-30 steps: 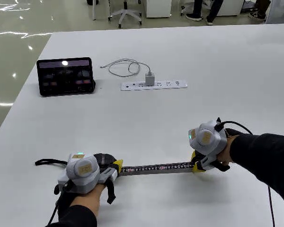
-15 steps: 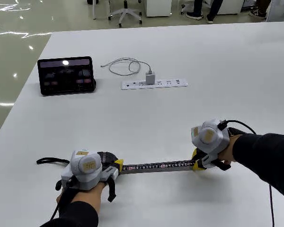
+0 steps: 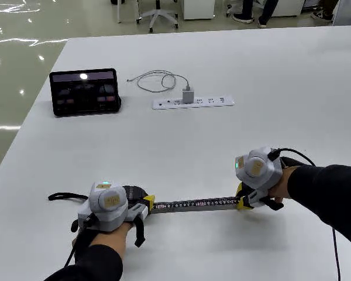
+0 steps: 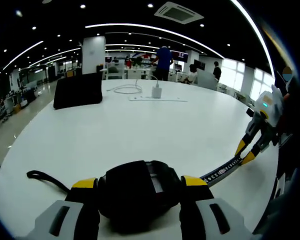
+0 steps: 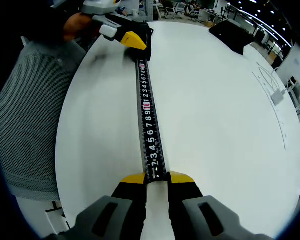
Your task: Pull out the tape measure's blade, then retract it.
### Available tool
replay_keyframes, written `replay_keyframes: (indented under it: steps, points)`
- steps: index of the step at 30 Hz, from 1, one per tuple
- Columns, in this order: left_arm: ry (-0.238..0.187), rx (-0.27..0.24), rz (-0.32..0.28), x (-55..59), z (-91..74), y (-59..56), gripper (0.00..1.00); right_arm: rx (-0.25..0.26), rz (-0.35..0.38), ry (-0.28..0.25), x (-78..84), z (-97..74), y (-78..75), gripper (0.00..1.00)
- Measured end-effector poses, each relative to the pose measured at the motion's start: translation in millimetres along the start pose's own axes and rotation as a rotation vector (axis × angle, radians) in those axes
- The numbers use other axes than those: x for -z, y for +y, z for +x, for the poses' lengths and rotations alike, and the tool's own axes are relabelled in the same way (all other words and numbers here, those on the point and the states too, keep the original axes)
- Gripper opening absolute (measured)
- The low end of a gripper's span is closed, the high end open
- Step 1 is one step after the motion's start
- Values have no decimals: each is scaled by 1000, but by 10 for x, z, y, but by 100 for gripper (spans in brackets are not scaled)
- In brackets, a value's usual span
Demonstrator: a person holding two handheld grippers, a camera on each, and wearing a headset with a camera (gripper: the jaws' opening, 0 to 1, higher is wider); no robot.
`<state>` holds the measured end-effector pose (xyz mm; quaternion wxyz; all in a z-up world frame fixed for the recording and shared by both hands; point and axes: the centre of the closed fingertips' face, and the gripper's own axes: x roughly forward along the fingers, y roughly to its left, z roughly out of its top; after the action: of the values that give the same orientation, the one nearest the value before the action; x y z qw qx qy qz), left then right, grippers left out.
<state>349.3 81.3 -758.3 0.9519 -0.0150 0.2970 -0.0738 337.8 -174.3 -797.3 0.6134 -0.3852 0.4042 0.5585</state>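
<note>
Head view, lower centre: I log a round black tape measure case (image 3: 131, 193) on the white tabletop (image 3: 269, 76), clamped between the left gripper's (image 4: 139, 182) jaws. Its dark numbered blade (image 5: 147, 115) lies flat, running out to the right gripper (image 5: 157, 177), whose jaws pinch the tip. Upper left: black tablet (image 3: 85, 92); right of it, white power strip (image 3: 193, 102) with a looped white charger cable (image 3: 155, 81). Glossy floor (image 3: 17, 35) beyond.

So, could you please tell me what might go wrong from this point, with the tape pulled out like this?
1. The right gripper pinches just the tip of the blade; if it slips off, the blade may snap back toward the case.
2. The left gripper clamps the rounded case from its sides, so a pull along the blade could twist it loose.
3. The loose strap might snag.
</note>
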Motion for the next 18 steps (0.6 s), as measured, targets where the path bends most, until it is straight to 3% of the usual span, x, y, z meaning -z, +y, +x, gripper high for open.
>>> replay_keyframes:
  steps: [18]
  points:
    - [-5, -3, 14, -3, 1, -8, 61, -9, 12, -26, -140, 36, 28, 11]
